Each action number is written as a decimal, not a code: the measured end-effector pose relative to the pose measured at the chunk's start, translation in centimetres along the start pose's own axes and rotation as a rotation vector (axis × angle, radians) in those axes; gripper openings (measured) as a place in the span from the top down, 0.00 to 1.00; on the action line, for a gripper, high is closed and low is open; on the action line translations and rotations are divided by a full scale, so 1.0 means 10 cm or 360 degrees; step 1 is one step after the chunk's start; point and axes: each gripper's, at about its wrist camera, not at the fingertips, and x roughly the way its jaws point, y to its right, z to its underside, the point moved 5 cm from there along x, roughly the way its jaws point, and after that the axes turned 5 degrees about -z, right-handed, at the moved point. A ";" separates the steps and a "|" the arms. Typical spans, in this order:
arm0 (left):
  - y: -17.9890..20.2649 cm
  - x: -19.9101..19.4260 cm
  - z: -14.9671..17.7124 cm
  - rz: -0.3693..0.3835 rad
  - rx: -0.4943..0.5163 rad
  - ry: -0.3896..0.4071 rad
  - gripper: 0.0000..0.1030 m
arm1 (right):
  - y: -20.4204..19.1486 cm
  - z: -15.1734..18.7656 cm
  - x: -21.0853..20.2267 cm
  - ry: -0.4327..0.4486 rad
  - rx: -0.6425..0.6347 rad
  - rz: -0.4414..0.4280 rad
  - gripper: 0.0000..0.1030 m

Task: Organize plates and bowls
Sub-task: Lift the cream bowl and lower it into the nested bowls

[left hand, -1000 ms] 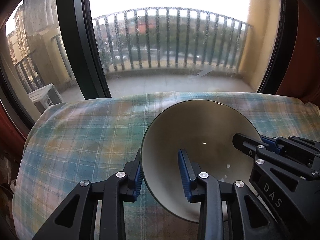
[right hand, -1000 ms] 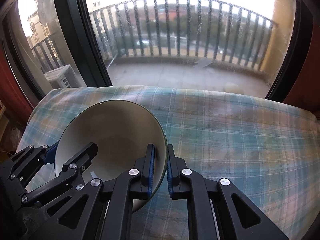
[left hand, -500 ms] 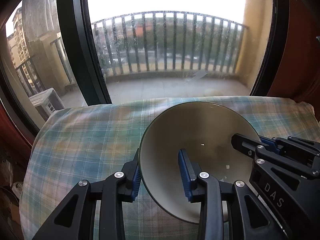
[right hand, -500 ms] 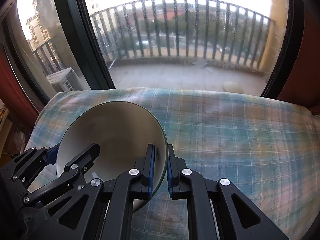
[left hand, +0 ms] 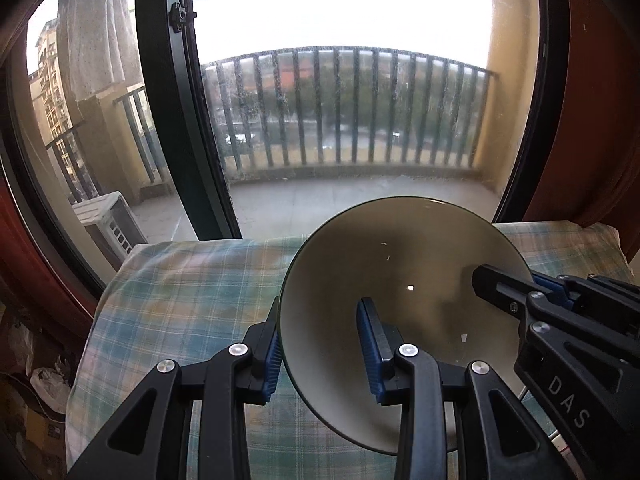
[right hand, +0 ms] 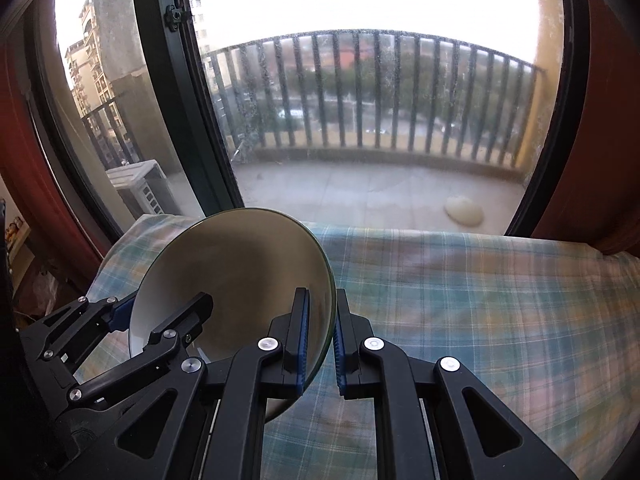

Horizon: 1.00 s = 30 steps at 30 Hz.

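A pale grey-green bowl [left hand: 400, 272] is held in the air above the checked cloth, tilted with its mouth toward the cameras; it also shows in the right wrist view [right hand: 240, 276]. My left gripper [left hand: 320, 344] straddles the bowl's left rim, one blue pad outside and one inside, with a gap between the inner pad and the wall. My right gripper [right hand: 320, 344] is shut on the bowl's right rim. Each gripper shows in the other's view: the right gripper [left hand: 532, 284] and the left gripper [right hand: 160, 316].
A table with a blue-green checked cloth [right hand: 480, 320] lies below. A large window with a dark frame [left hand: 172, 120] and a balcony railing [left hand: 360, 112] stand behind. Red curtains [left hand: 600, 120] hang at the right. Clutter [left hand: 24, 400] sits at the lower left.
Both grippers have lifted the bowl higher. The view has tilted up, so more window and less cloth show. The grips look unchanged.
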 end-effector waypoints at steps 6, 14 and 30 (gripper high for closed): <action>-0.08 -0.29 0.03 -0.0027 -0.0011 0.0059 0.68 | -0.12 0.04 -0.22 0.0009 -0.0005 -0.0048 0.87; -0.10 -0.62 0.22 -0.0037 -0.0017 0.0078 0.68 | -0.21 0.23 -0.54 0.0045 -0.0041 -0.0080 0.87; -0.08 -1.15 0.77 -0.0072 -0.0063 0.0119 0.68 | -0.35 0.88 -1.01 0.0039 -0.0034 -0.0190 0.87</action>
